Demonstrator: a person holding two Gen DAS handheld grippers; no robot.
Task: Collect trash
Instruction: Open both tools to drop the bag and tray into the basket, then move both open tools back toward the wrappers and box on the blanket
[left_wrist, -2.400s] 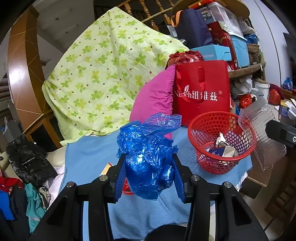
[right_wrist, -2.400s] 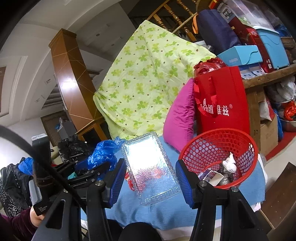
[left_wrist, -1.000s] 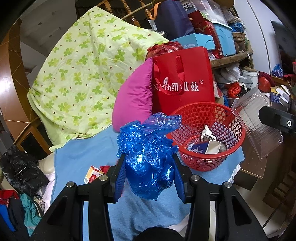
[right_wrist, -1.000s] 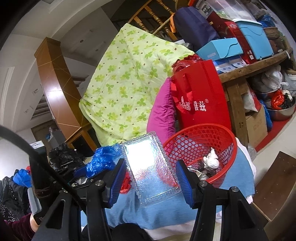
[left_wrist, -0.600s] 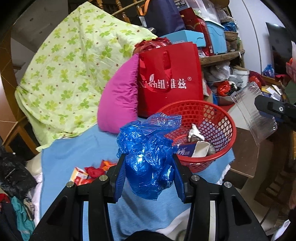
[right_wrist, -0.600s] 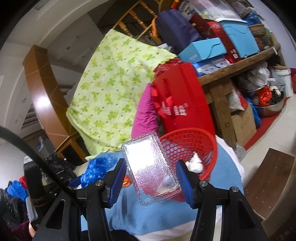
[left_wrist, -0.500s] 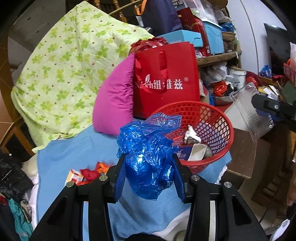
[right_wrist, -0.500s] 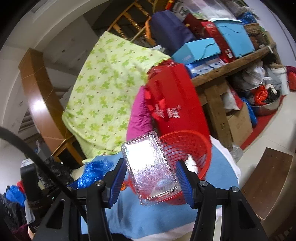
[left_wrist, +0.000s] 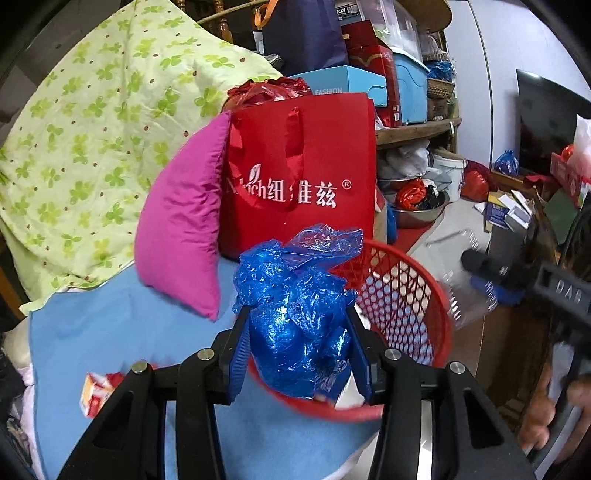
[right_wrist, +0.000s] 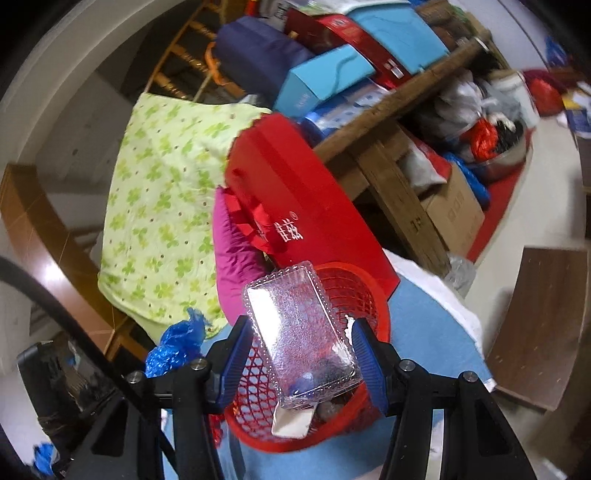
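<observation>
Crumpled blue plastic bag (left_wrist: 295, 317), pinched between the blue pads of the left gripper (left_wrist: 297, 347), held above the near rim of the red mesh basket (left_wrist: 406, 295). Clear plastic clamshell tray (right_wrist: 303, 332), clamped edge-on in the right gripper (right_wrist: 301, 354), tilted over the same basket (right_wrist: 258, 406), lower end apparently inside the rim. Basket standing on a blue cloth (left_wrist: 110, 332), already holding a white carton flap (right_wrist: 291, 421) and darker scraps. Behind: red gift bag (left_wrist: 303, 173), magenta pillow (left_wrist: 184, 229), green clover quilt (left_wrist: 92, 122). Loose on the cloth, left of the basket: a small red-and-white packet (left_wrist: 98, 391), not yet collected. Step in hand, by judgement: dropping both pieces into the basket. Best done by bringing each load fully over the opening before parting the jaws, one after the other, so the light bag does not catch on the rim or drift out. Basket floor mostly hidden behind bag and tray; right gripper in the left view blurred; contact between tray and basket contents not determinable.
</observation>
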